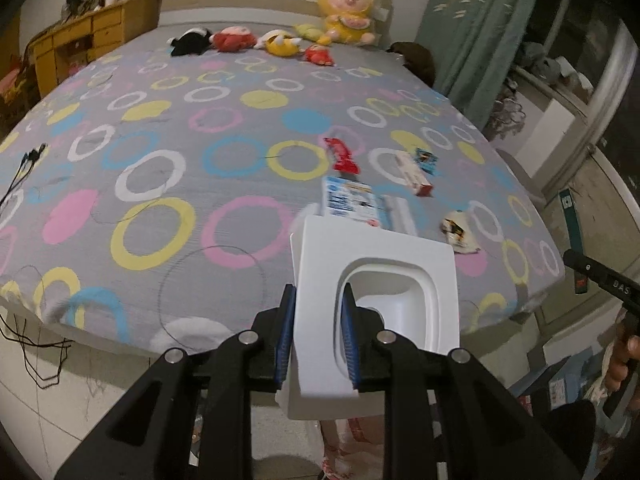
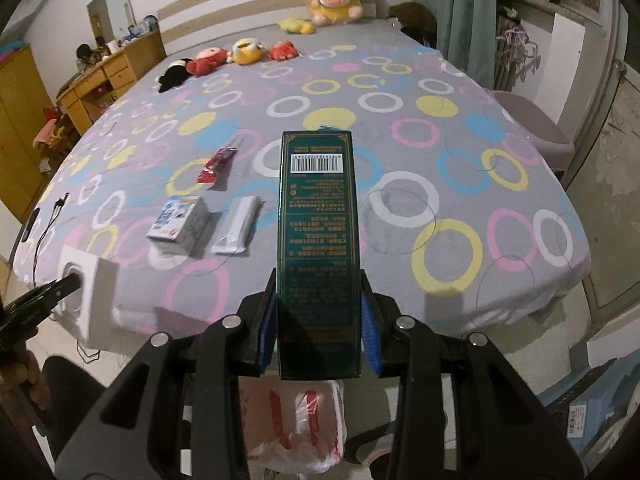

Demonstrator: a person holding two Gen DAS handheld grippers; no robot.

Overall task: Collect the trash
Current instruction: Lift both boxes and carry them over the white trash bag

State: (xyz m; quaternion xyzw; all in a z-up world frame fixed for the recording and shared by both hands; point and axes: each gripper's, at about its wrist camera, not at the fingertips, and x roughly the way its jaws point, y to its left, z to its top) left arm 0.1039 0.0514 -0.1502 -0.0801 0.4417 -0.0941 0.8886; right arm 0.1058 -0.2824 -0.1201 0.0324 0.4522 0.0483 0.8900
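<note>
My left gripper is shut on a white box with a rounded cut-out, held over the bed's near edge. That box also shows at the left of the right wrist view. My right gripper is shut on a tall dark green carton with a barcode. On the patterned bed sheet lie a red wrapper, a blue-and-white small box, a white packet, a white-and-red box, a small blue packet and a crumpled wrapper. A white plastic bag with red print sits on the floor below the grippers.
Plush toys line the headboard, with a big yellow one. A wooden desk stands at the left. Black cables trail off the bed's left side. A curtain and a grey chair are at the right.
</note>
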